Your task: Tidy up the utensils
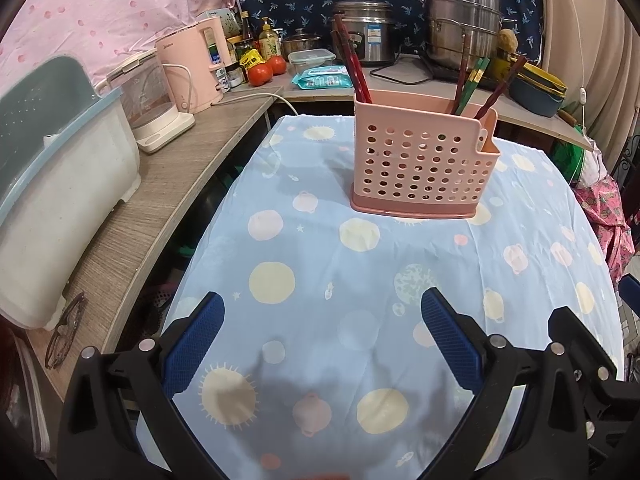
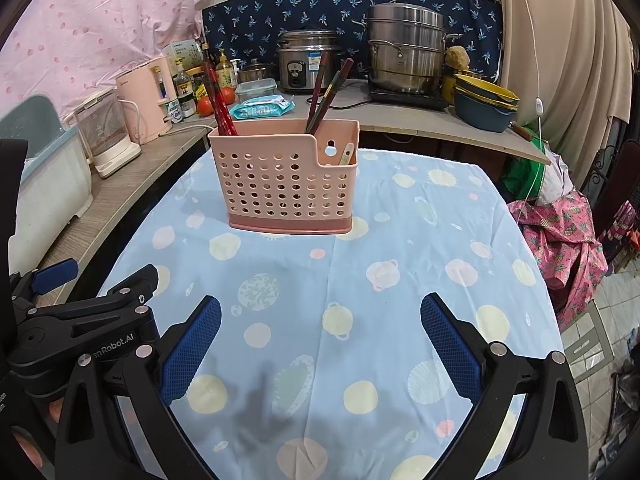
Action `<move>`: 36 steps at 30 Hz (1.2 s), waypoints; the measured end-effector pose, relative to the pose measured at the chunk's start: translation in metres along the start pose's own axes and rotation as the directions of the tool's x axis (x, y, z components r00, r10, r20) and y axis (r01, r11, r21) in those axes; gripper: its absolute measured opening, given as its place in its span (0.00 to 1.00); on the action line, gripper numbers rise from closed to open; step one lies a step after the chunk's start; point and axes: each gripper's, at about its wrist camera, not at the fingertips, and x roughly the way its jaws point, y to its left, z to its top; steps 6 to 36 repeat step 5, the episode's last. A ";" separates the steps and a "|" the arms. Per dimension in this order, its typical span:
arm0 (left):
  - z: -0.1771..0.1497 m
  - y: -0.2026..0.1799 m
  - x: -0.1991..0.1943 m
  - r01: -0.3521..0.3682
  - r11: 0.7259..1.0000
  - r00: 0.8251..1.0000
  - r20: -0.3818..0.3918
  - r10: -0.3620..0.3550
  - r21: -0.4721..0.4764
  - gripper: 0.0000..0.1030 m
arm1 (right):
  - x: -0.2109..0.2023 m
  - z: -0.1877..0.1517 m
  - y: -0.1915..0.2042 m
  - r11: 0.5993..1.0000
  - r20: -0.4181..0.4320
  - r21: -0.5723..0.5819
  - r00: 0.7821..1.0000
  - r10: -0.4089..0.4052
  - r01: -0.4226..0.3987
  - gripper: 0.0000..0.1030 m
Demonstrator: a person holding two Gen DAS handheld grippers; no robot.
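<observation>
left tongs [image 1: 322, 336] apart, empty, over table [image 1: 320, 264] | right tongs [image 2: 320, 338] apart, empty | caddy [image 1: 420, 160] upright mid-table, chopsticks [image 1: 356, 68] standing in it | right view only: pale utensil [image 2: 347, 154] in low end bay, left tool at left edge | left view only: glasses [image 1: 66, 330] on side counter

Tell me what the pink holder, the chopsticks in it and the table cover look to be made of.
Holder: likely matte moulded plastic, with punched round holes. Chopsticks: glossy dark red, perhaps lacquered wood or plastic; cannot tell which. Table cover: thin printed fabric, shown by creases and a seam.
</observation>
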 end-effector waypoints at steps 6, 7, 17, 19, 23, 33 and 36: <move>0.000 -0.001 0.001 0.015 1.000 1.000 -0.001 -0.015 0.006 0.92 | 0.000 0.000 0.000 1.000 0.001 0.002 1.000 -0.002 0.002 0.94; 0.000 -0.001 0.001 0.015 1.000 1.000 -0.001 -0.015 0.006 0.92 | 0.000 0.000 0.000 1.000 0.001 0.002 1.000 -0.002 0.002 0.94; 0.000 -0.001 0.001 0.015 1.000 1.000 -0.001 -0.015 0.006 0.92 | 0.000 0.000 0.000 1.000 0.001 0.002 1.000 -0.002 0.002 0.94; 0.000 -0.001 0.001 0.015 1.000 1.000 -0.001 -0.015 0.006 0.92 | 0.000 0.000 0.000 1.000 0.001 0.002 1.000 -0.002 0.002 0.94; 0.000 -0.001 0.001 0.015 1.000 1.000 -0.001 -0.015 0.006 0.92 | 0.000 0.000 0.000 1.000 0.001 0.002 1.000 -0.002 0.002 0.94; 0.000 -0.001 0.001 0.015 1.000 1.000 -0.001 -0.015 0.006 0.92 | 0.000 0.000 0.000 1.000 0.001 0.002 1.000 -0.002 0.002 0.94; 0.000 -0.001 0.001 0.015 1.000 1.000 -0.001 -0.015 0.006 0.92 | 0.000 0.000 0.000 1.000 0.001 0.002 1.000 -0.002 0.002 0.94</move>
